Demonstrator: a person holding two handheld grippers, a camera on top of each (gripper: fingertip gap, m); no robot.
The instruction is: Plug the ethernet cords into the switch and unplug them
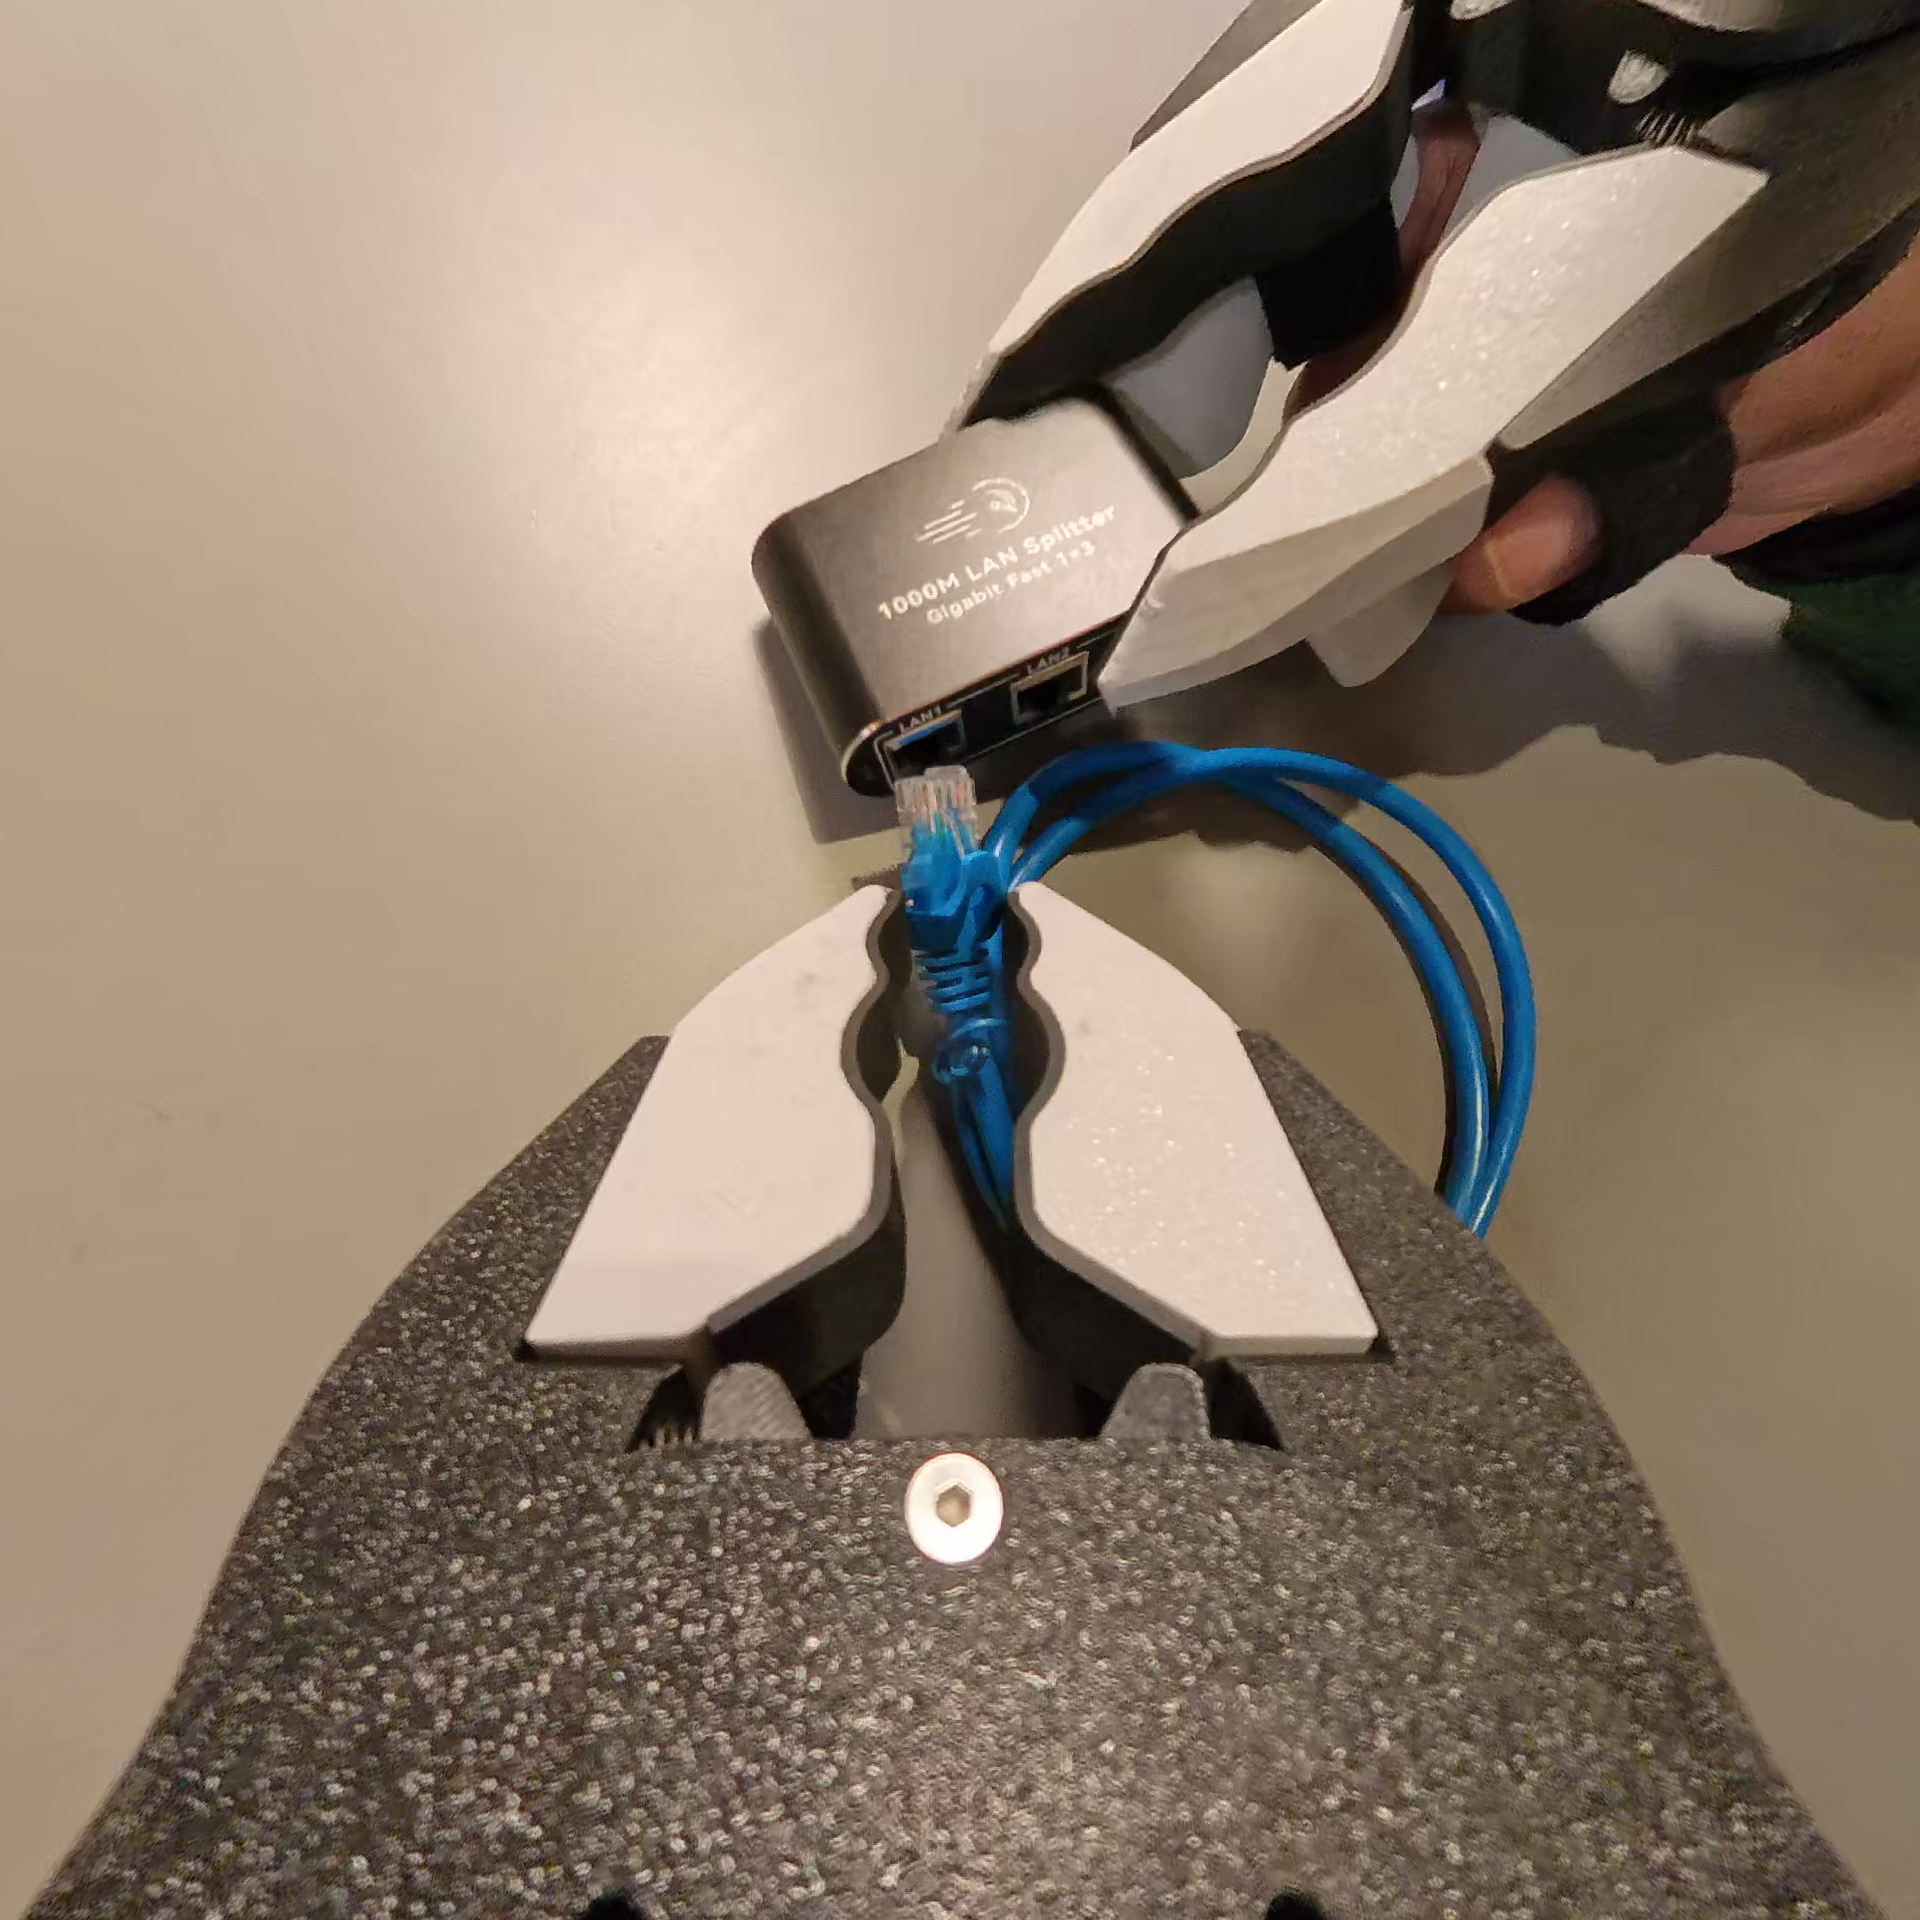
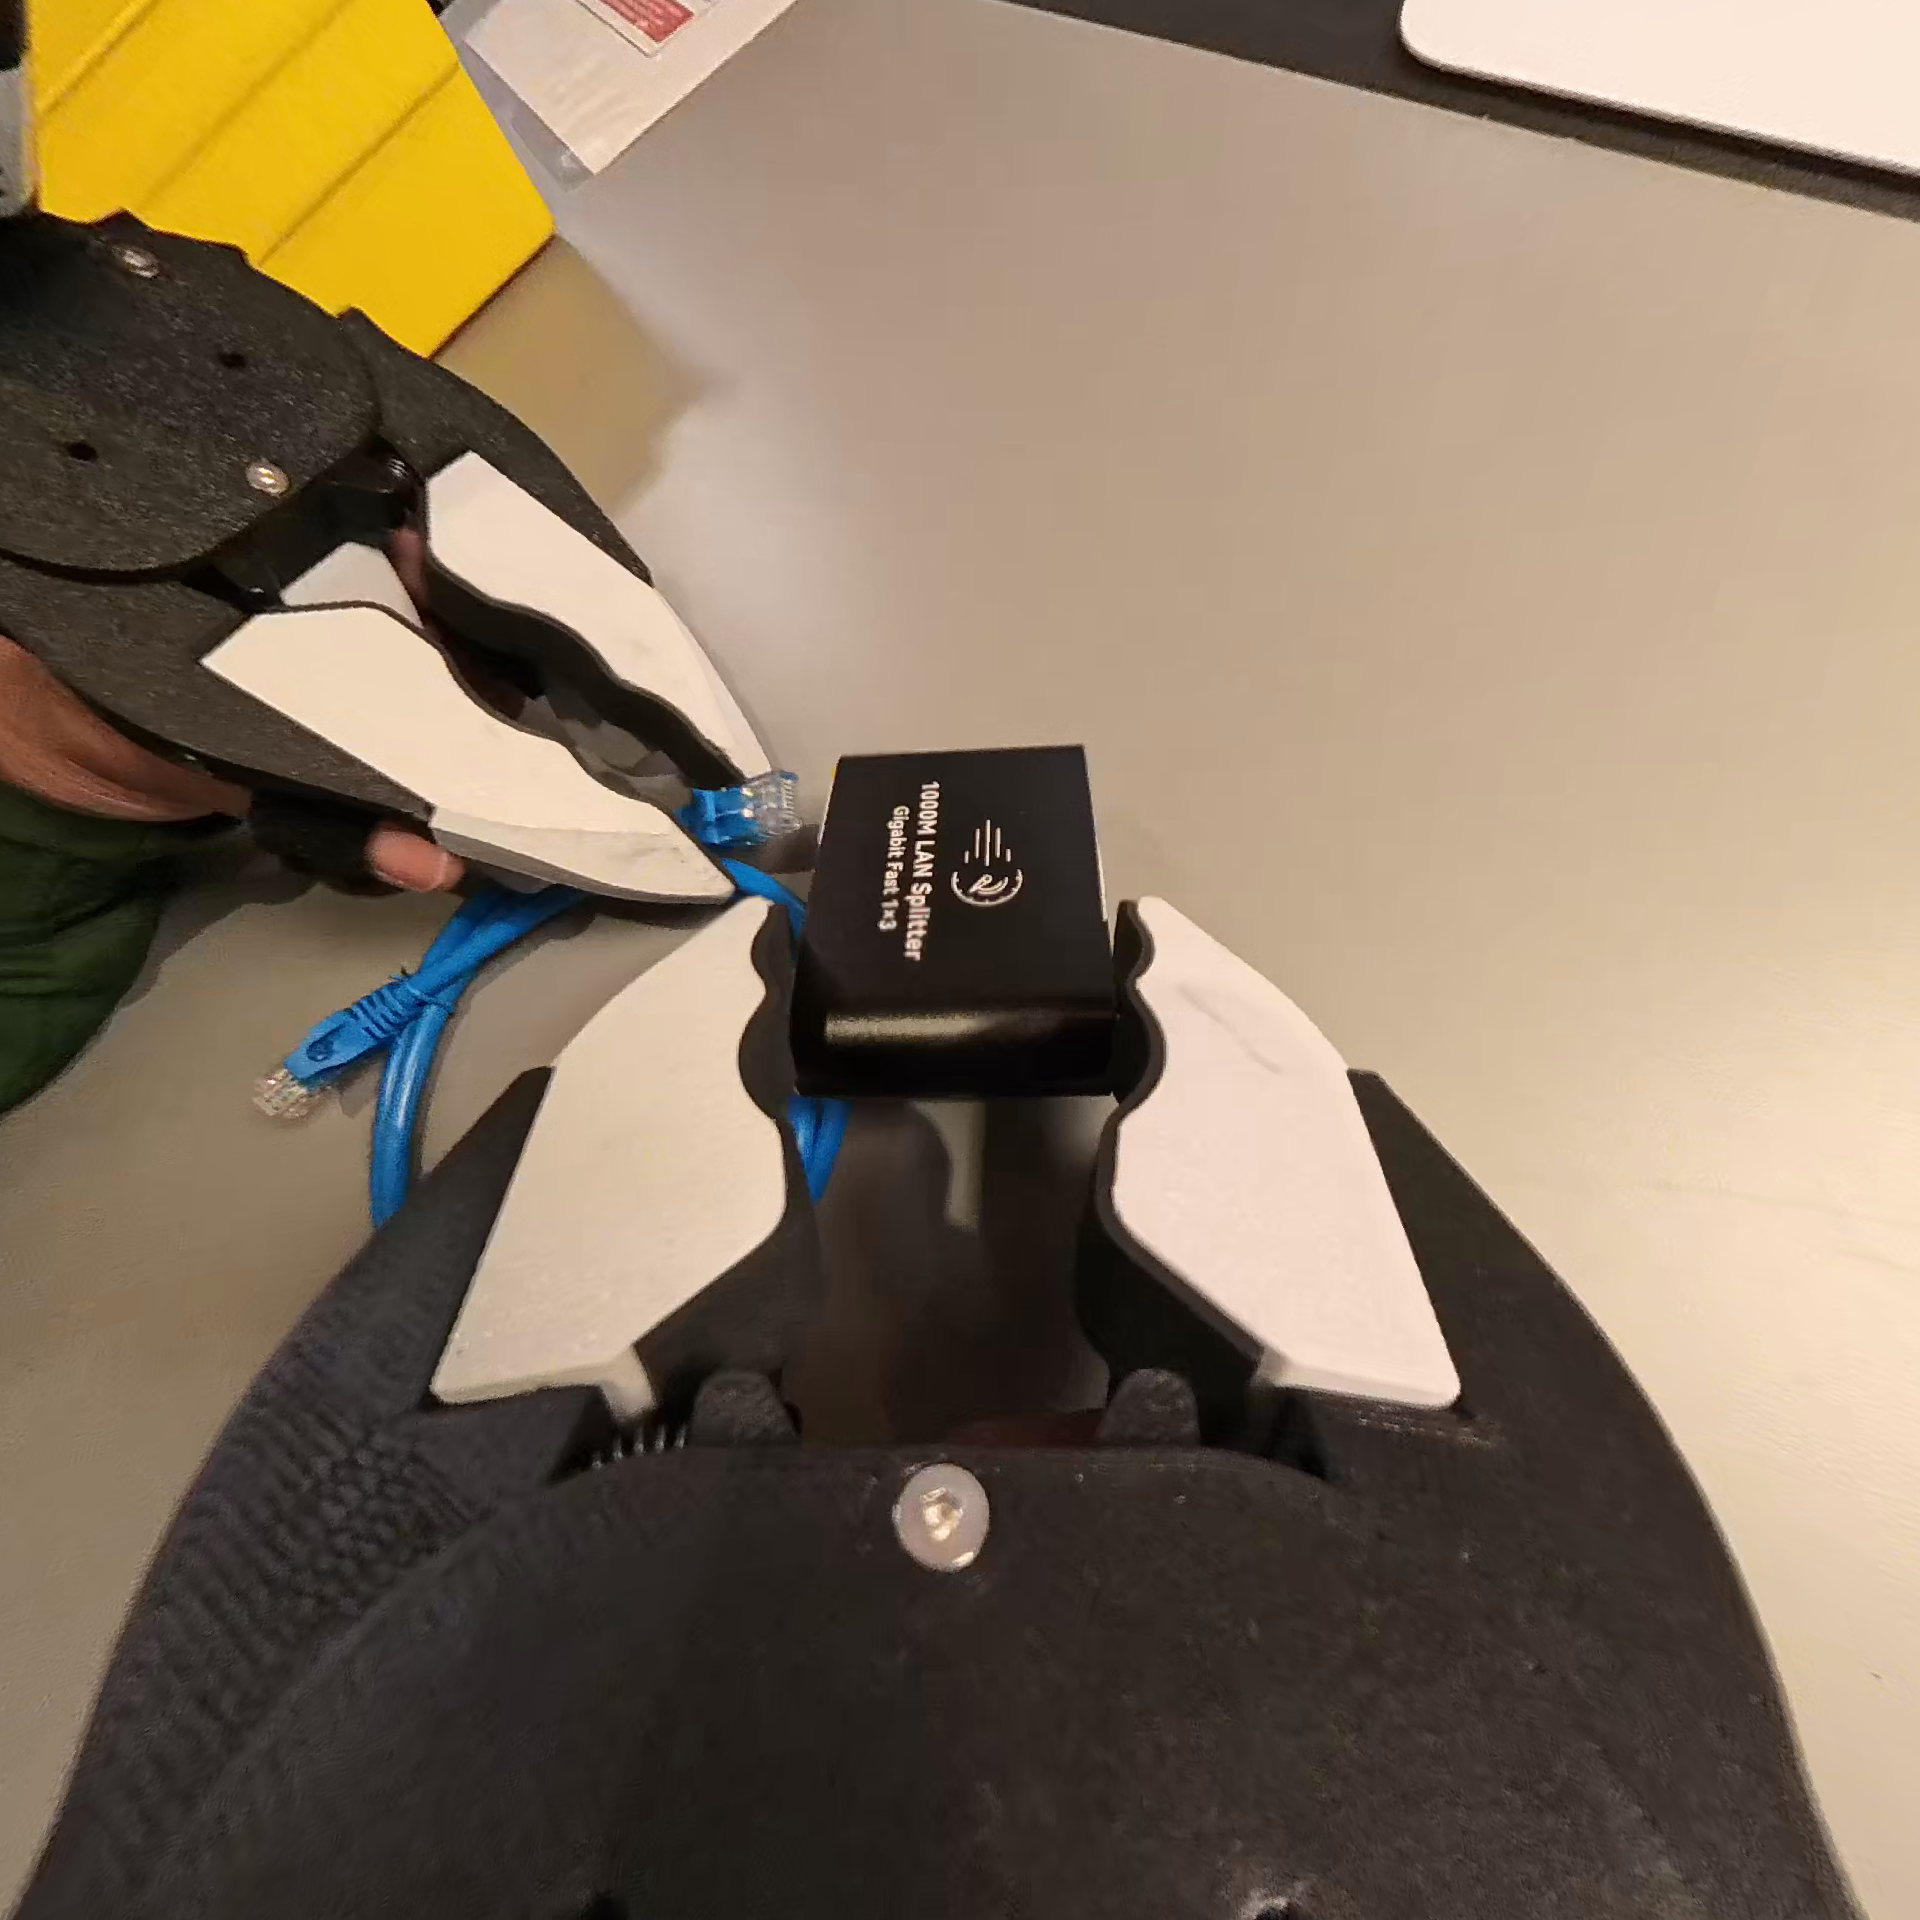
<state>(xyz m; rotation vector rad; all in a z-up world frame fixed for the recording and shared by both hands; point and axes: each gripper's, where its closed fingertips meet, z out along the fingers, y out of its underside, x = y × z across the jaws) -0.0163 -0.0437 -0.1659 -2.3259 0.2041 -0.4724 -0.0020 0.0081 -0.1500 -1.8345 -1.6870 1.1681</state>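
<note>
I am holding the plug (image 1: 938, 805) of the blue cord (image 1: 1351, 904) in the left gripper (image 1: 954, 902), jaws narrow and pinching the boot, and its clear tip is sitting just short of the leftmost port (image 1: 928, 743), not yet in. The right gripper (image 2: 951, 914) is gripping the black switch (image 2: 951, 904) across its sides, jaws set wide on the body, with the switch tilting its port face toward the plug. My worry is alignment: the plug is leaning a little to 11 o'clock in the left view, so pushing now could be catching it on the port rim and skidding it off, or twisting it in my grip. The slack is looping out to 3 o'clock and doubling back through the jaws, so it may be dragging on the plug. The free end (image 2: 312, 1060) is lying on the table at 8 o'clock in the right view. The table (image 1: 416, 416) is a smooth pale grey; a yellow box (image 2: 291, 135) is sitting at 11 o'clock and a white slab (image 2: 1683, 62) at 1 o'clock.
</note>
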